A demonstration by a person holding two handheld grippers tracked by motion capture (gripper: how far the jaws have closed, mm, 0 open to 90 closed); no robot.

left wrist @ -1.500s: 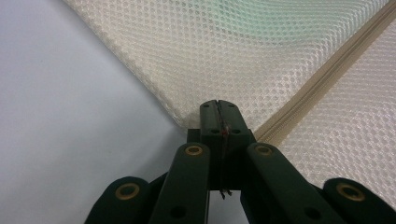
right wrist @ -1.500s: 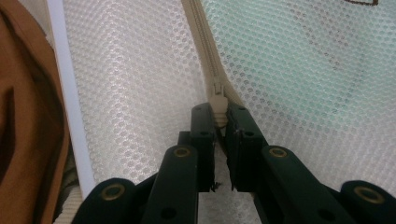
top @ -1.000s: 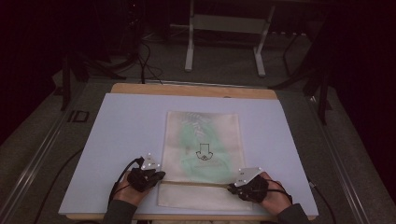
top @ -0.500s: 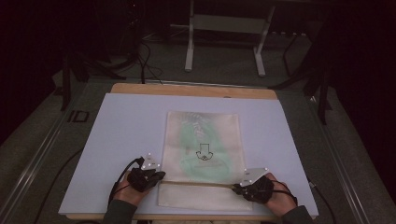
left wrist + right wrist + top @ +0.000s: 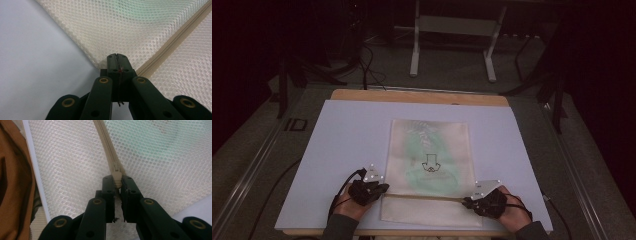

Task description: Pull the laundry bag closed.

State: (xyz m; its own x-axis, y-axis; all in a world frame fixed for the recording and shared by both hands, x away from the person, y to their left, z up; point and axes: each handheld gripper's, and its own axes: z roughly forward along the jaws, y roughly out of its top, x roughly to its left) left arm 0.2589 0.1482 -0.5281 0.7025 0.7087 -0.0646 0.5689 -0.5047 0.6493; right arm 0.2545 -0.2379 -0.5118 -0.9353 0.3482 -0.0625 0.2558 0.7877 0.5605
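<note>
Both grippers are working the mesh bag point(image 5: 430, 165), which is lying flat on the white board point(image 5: 337, 150) at the near middle of the table, its zipper point(image 5: 424, 197) running across the near end. I am holding the left gripper point(image 5: 379, 189) clenched on the bag's corner edge point(image 5: 105, 63) just beside the zipper's end, jaws pressed fully together with only a thin fold of mesh between them. I am holding the right gripper point(image 5: 468, 201) clamped on the zipper pull point(image 5: 117, 176), the tab sitting pinched between the two pads (the slider body is showing just ahead of the jaw tips).

Risks I am noting, as judgement only:

- Pull slipping. I am gripping a small smooth tab near the very tips; a tug off the line of the zipper teeth would likely twist it free.
- Anchor failing. The left hold is on little fabric; if it is giving way, the whole bag will be sliding along the board with the slider instead of opening.
- Mesh snagging. Slack netting beside the track could be drawn into the slider and jam it.
- Bunching. Lifting either hand would be wrinkling the bag and bending the zipper line, raising drag.

The green item point(image 5: 427, 150) inside the bag is lying clear of the zipper.
</note>
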